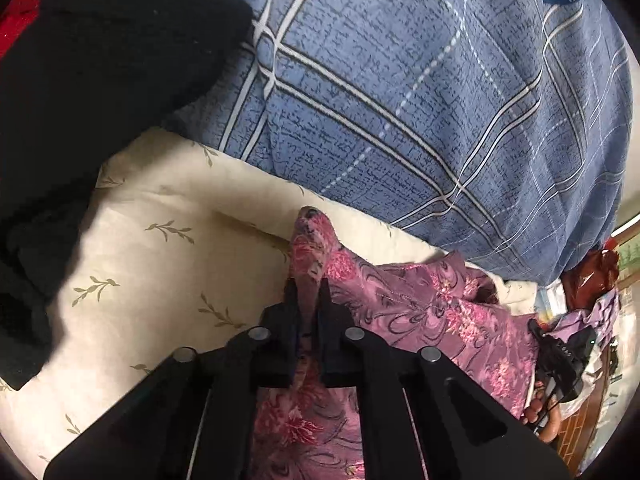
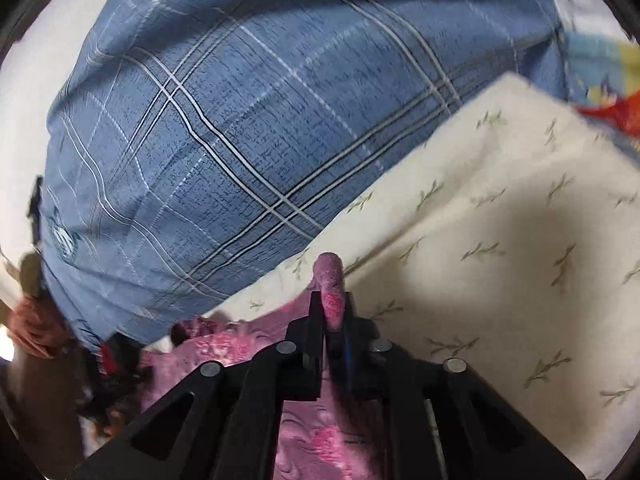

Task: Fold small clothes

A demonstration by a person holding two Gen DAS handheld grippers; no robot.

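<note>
A small pink floral garment (image 1: 432, 312) lies on the cream leaf-print sheet (image 1: 168, 248). My left gripper (image 1: 307, 284) is shut on one corner of it; the cloth pokes out past the fingertips. My right gripper (image 2: 331, 300) is shut on another corner of the same pink garment (image 2: 320, 440), with a tuft of cloth sticking up between the fingers. The garment hangs between the two grippers above the cream sheet (image 2: 500, 240). The right gripper also shows at the right edge of the left wrist view (image 1: 560, 360).
A blue plaid quilt (image 1: 420, 92) bulges behind the sheet, also in the right wrist view (image 2: 248, 128). A black garment (image 1: 80, 80) lies at the left. Cluttered bags and cloths (image 1: 588, 280) sit at the far right. A colourful cloth (image 2: 608, 92) lies at the upper right.
</note>
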